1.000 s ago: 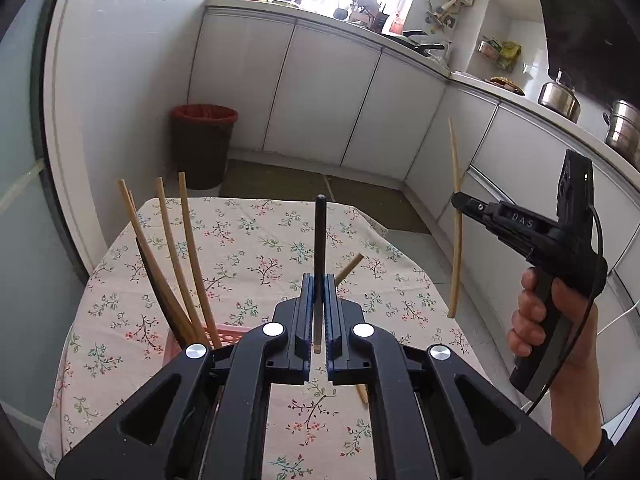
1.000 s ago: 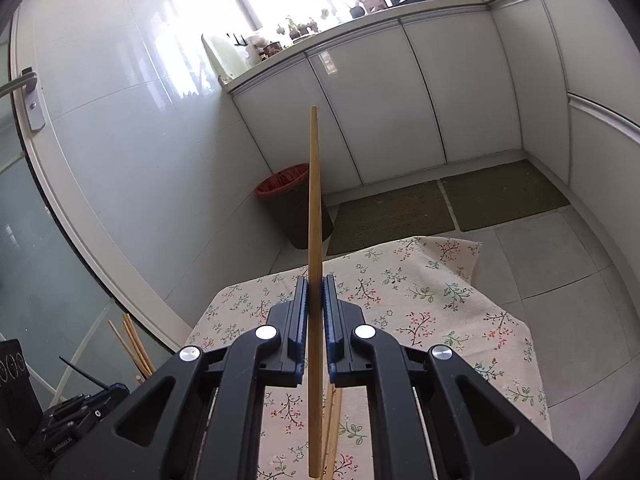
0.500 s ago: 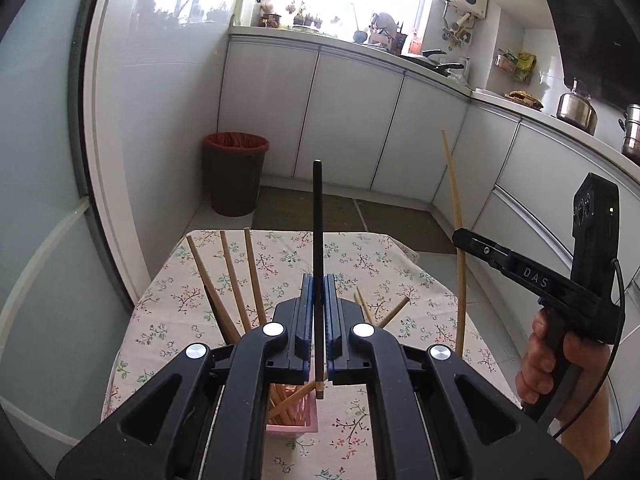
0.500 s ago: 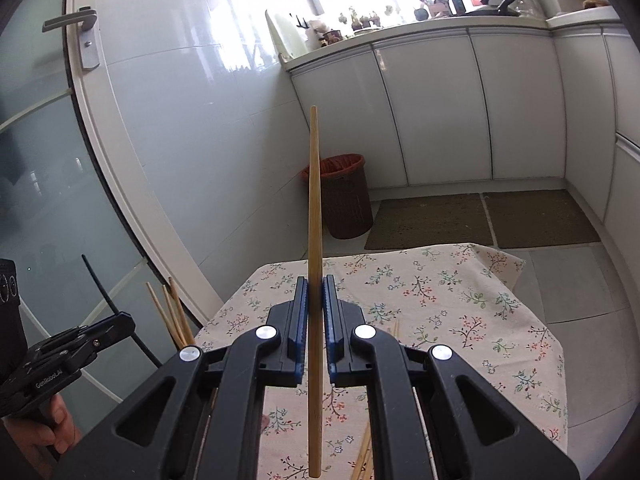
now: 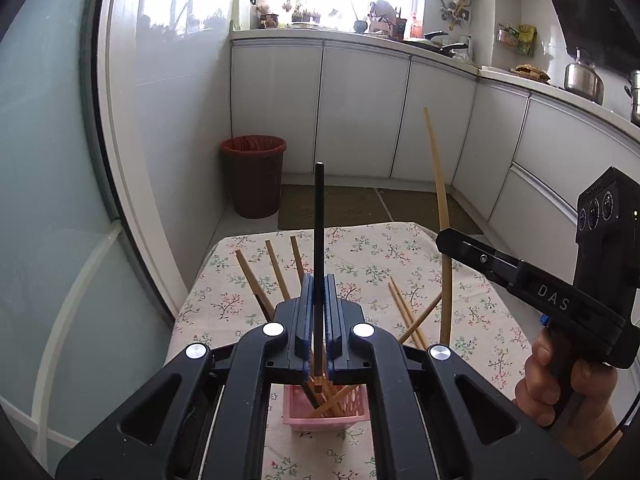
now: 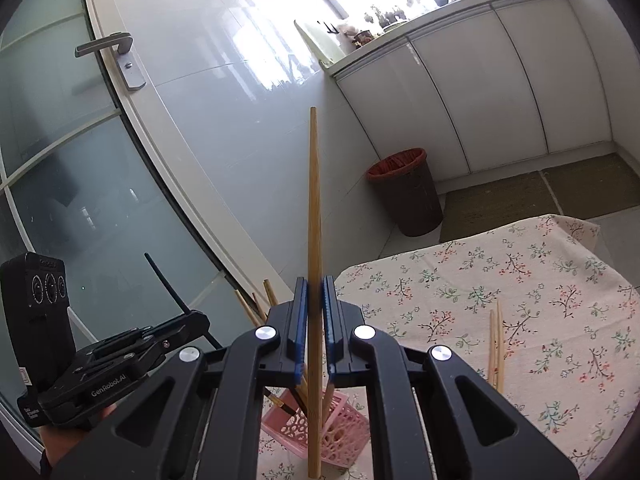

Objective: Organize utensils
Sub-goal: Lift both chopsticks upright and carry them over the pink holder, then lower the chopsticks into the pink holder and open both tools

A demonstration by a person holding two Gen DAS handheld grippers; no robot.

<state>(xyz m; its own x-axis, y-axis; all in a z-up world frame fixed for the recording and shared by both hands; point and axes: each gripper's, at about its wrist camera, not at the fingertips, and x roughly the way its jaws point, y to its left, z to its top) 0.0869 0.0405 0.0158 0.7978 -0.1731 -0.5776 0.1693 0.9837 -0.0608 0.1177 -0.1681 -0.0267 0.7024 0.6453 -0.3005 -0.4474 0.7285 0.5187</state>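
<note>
My left gripper (image 5: pixel 319 292) is shut on a black chopstick (image 5: pixel 319 240) that stands upright, its lower end just above a pink perforated holder (image 5: pixel 326 410). Several bamboo chopsticks (image 5: pixel 276 272) lean in that holder. My right gripper (image 6: pixel 315 300) is shut on a bamboo chopstick (image 6: pixel 314 208), held upright above the pink holder (image 6: pixel 340 428). In the left wrist view that right gripper (image 5: pixel 444 240) comes in from the right with its bamboo chopstick (image 5: pixel 438 184) curving up. The left gripper (image 6: pixel 200 320) shows at lower left in the right wrist view.
A floral tablecloth (image 5: pixel 360 256) covers the small table. Three loose bamboo chopsticks (image 5: pixel 408 316) lie on it right of the holder, two of them as a pair (image 6: pixel 495 344). A dark bin with a red liner (image 5: pixel 253 176) stands on the floor beyond, by white cabinets (image 5: pixel 360 108) and a glass door (image 6: pixel 80 184).
Both grippers have closed in over the pink holder, each still shut on its chopstick. The right gripper swung left toward the holder; the left rose a little.
</note>
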